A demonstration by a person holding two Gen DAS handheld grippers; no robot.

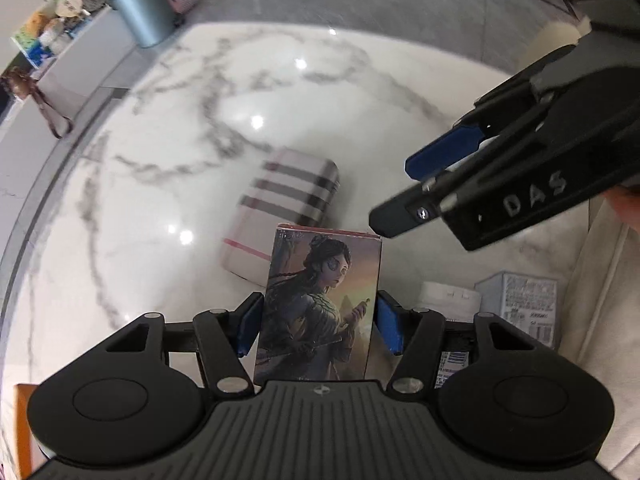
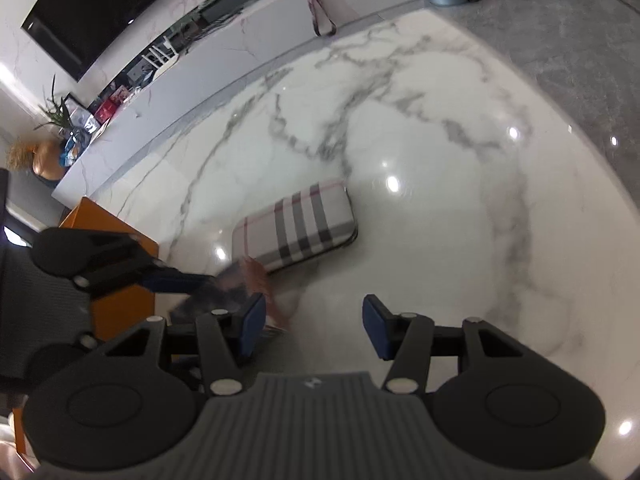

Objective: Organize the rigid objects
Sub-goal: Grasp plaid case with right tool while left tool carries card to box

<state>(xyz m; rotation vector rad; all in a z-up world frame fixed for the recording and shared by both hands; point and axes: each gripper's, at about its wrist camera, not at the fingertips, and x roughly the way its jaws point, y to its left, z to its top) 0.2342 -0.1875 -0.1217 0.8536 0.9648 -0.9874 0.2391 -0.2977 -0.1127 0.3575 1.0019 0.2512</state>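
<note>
A tall card box (image 1: 320, 308) printed with a painted figure stands upright between the blue pads of my left gripper (image 1: 318, 326), which is shut on its two sides. A plaid grey-and-pink case (image 1: 288, 196) lies flat on the marble table (image 1: 160, 200) just beyond it. My right gripper (image 1: 394, 196) reaches in from the upper right, its tips near the box's top right corner. In the right wrist view that gripper (image 2: 314, 320) is open and holds nothing. There the box (image 2: 256, 280) is a blur at the left and the plaid case (image 2: 300, 224) lies ahead.
An orange box (image 2: 116, 240) sits at the table's left edge. A white jar (image 1: 448, 296) and a pale printed carton (image 1: 516, 304) stand right of the left gripper. A grey bin (image 1: 144, 8) is on the floor past the table, beside a low white shelf (image 2: 240, 52).
</note>
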